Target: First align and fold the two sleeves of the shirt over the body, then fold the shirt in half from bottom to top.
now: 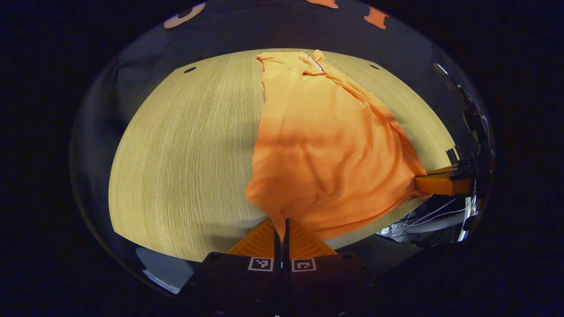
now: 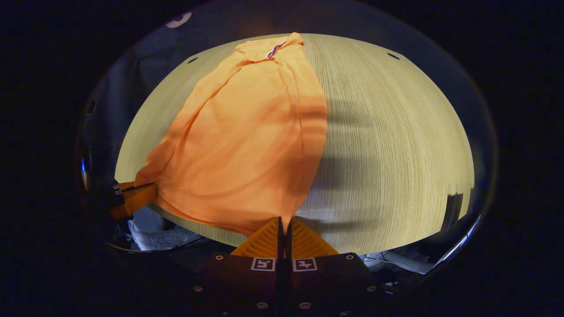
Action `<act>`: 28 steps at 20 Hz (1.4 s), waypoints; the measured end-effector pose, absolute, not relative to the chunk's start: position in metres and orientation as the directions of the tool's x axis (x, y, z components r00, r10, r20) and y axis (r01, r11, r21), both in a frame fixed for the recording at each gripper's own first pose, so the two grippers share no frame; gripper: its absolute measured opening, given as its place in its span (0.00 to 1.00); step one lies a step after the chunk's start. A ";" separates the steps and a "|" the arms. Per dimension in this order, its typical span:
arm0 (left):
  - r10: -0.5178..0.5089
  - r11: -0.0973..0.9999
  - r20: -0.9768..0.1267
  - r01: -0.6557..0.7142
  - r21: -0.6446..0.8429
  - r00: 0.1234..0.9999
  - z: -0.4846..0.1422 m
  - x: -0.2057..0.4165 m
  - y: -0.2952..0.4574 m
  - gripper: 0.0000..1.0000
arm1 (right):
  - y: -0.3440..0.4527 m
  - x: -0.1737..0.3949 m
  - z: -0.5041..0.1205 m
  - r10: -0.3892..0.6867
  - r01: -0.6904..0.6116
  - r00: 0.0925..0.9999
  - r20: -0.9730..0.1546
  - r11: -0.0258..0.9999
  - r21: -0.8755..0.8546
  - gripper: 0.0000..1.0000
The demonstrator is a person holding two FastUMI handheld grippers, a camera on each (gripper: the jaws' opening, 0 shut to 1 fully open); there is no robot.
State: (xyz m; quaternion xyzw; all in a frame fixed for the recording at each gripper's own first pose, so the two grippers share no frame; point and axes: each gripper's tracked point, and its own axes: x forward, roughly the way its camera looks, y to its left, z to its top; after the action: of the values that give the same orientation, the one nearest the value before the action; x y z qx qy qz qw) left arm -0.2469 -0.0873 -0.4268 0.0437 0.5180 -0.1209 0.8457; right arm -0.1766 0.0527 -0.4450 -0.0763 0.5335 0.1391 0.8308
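Now both grippers pinch the shirt's hem corners, so the bottom-to-top fold seems in hand

Left gripper view: left gripper (image 1: 282, 229) fingers clamped on the shirt (image 1: 317, 145), lying on the table (image 1: 185, 158); right gripper view: right gripper (image 2: 284, 229) clamped likewise, low and level; next, carry the hem toward the collar (image 2: 269, 46)

We see an orange shirt (image 1: 326, 149) — plain, with a thin purple-and-white trim at its collar (image 2: 275, 48) — on a pale yellow-tan wooden table (image 1: 185, 167) with fine straight grain.
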 end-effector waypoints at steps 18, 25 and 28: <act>-0.308 0.950 -0.746 0.240 -0.201 0.590 -0.327 -0.158 -0.100 0.00 | 0.079 -0.102 -0.316 0.247 -0.263 0.602 -0.759 0.959 0.104 0.00; -0.328 0.943 -0.644 0.279 -0.181 0.692 -0.264 -0.063 -0.121 0.00 | 0.093 -0.019 -0.242 0.275 -0.262 0.702 -0.657 0.957 0.122 0.00; -0.328 0.944 -0.608 0.277 -0.181 0.723 -0.241 -0.020 -0.128 0.00 | 0.097 0.026 -0.216 0.287 -0.260 0.729 -0.621 0.956 0.137 0.00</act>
State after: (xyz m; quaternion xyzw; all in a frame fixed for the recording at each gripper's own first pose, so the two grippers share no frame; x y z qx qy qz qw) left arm -0.0196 -0.1276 -0.2414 -0.0386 0.3345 -0.1631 0.9274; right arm 0.0258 0.0967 -0.2160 0.0202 0.3372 0.1472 0.9296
